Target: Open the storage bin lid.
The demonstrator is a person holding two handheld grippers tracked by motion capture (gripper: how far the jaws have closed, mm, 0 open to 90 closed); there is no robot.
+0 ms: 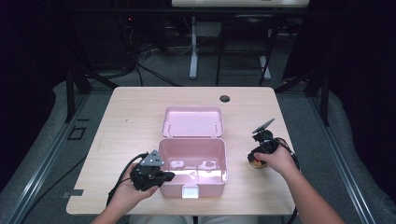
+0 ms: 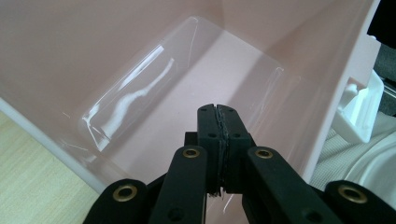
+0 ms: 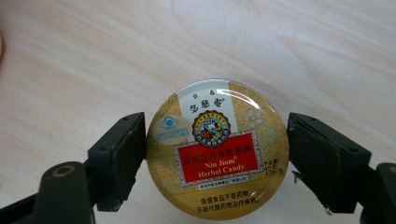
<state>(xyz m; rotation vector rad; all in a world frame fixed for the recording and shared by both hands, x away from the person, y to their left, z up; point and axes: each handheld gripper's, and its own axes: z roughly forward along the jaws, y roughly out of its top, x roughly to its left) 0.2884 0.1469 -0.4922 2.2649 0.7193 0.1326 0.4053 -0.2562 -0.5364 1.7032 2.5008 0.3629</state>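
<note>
Straddling the candy tin (image 3: pixel 216 149), right gripper (image 3: pixel 216 158) fingers spread (tin's base cropped), left gripper (image 2: pixel 218 140) fingers pressed together

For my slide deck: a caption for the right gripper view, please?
Right gripper straddles a round gold herbal candy tin on the wooden table, jaws not visibly clamped.

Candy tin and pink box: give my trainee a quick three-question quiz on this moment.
1. True or false: the candy tin already lies inside the pink box.
2. The right gripper stands: A) shut beside the tin, B) with a jaw on either side of the tin, C) over the lid.
3. What is the left gripper pinching?

Key:
1. False; the tin sits on the table, to the right of the box.
2. B; whether the pads press on it cannot be told.
3. The box's near-left wall, jaws shut on it.
</note>
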